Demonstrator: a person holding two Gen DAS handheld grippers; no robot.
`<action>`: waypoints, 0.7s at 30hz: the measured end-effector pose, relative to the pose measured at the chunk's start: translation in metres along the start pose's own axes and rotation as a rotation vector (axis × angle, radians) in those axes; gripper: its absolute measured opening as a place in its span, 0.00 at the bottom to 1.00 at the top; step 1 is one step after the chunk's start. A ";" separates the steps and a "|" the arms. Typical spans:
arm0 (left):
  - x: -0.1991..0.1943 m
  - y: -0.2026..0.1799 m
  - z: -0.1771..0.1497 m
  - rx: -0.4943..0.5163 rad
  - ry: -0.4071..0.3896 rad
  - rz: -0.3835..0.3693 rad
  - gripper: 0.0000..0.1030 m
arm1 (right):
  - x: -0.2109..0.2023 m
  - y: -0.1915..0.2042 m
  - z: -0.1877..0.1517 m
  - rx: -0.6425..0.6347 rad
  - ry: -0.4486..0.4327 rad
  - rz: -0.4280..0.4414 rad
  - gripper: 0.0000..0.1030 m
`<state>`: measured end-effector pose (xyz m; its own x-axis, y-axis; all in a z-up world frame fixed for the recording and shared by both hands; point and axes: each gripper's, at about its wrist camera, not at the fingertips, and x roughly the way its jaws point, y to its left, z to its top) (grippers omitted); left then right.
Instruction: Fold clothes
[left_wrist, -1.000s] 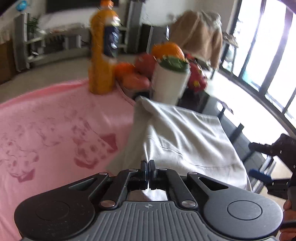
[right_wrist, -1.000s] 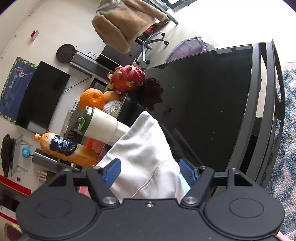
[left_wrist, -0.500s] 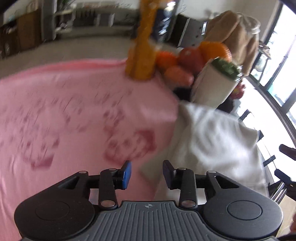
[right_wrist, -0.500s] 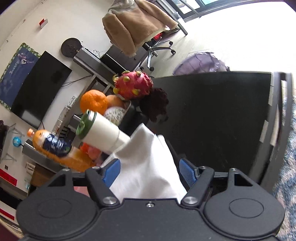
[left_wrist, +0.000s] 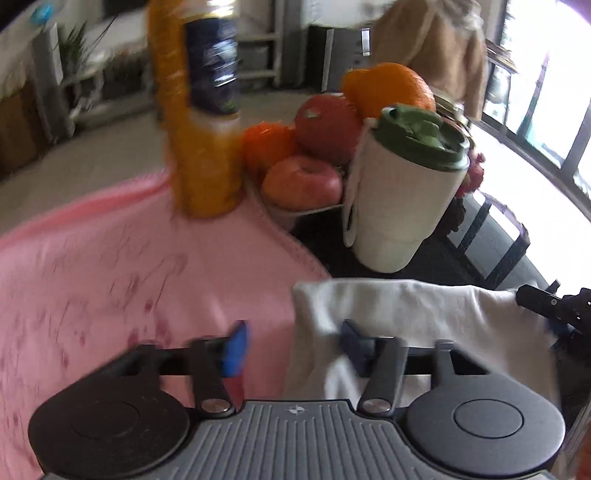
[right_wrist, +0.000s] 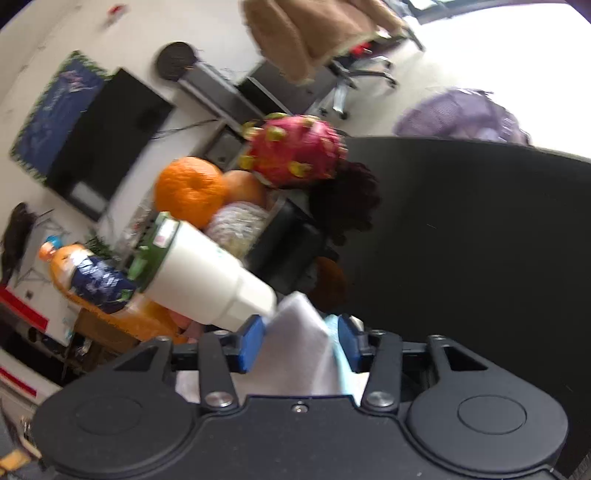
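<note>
A white garment (left_wrist: 424, 314) lies partly over a pink printed garment (left_wrist: 129, 277) on the dark table. My left gripper (left_wrist: 293, 345) hovers at the white garment's left corner. Its jaws are closing: the cloth edge rests against the right pad, and the left pad stands clear over pink cloth. In the right wrist view my right gripper (right_wrist: 299, 343) has its jaws closing on a raised fold of the white garment (right_wrist: 295, 332), which fills the gap between the blue pads. The right gripper (left_wrist: 554, 310) also shows at the garment's far right edge.
Close behind the garments stand an orange juice bottle (left_wrist: 199, 122), a white cup with a green lid (left_wrist: 402, 192) and a tray of fruit (left_wrist: 306, 177) with a dragon fruit (right_wrist: 291, 147). Bare black tabletop (right_wrist: 480, 240) stretches to the right. A chair draped with a tan coat (right_wrist: 314, 33) stands beyond.
My left gripper went from shut to apart and slid closer to the bottle and cup. The right gripper's pads narrowed from wide onto the white fold as it moved toward the cup.
</note>
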<state>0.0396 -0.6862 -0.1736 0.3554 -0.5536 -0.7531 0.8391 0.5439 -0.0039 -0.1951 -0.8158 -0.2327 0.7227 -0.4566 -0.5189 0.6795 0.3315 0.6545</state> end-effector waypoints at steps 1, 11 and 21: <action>0.004 -0.007 0.002 0.041 0.003 0.012 0.00 | 0.002 0.004 0.000 -0.026 -0.008 0.004 0.05; 0.029 0.006 -0.007 0.032 0.055 0.293 0.19 | 0.022 0.007 0.000 -0.054 0.021 -0.202 0.36; -0.073 0.041 -0.047 -0.059 -0.033 0.056 0.31 | -0.112 0.030 -0.023 0.074 -0.130 -0.090 0.34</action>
<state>0.0289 -0.5942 -0.1499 0.4157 -0.5412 -0.7310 0.7920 0.6106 -0.0017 -0.2532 -0.7356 -0.1679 0.6339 -0.5862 -0.5046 0.7258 0.2254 0.6500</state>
